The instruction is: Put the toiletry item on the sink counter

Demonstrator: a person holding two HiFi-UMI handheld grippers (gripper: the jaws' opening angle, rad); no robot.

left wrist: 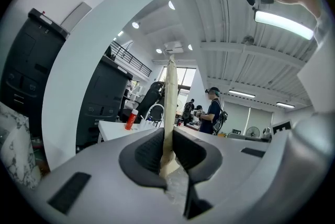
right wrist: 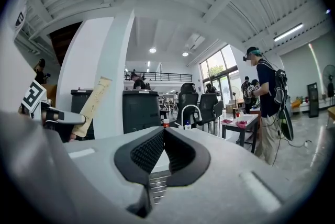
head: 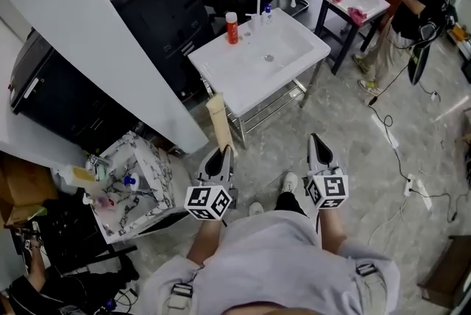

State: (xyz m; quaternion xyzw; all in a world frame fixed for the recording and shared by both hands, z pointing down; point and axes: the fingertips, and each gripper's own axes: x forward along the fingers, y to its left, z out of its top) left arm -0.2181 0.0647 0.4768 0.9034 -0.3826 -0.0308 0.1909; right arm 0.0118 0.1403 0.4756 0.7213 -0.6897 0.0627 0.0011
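The left hand-held gripper (head: 221, 153) pinched the flat beige toiletry packet (head: 218, 121) upright, well short of the far white sink worktop (head: 228, 74). The right hand-held gripper (head: 317, 140) was closed and empty.

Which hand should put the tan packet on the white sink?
Left. The left gripper has its jaws clamped on the tan packet, with the sink counter ahead; the right gripper is shut and empty.

Head view looking steeply down, both gripper views level, all sharing the sink (head: 243, 69) ahead
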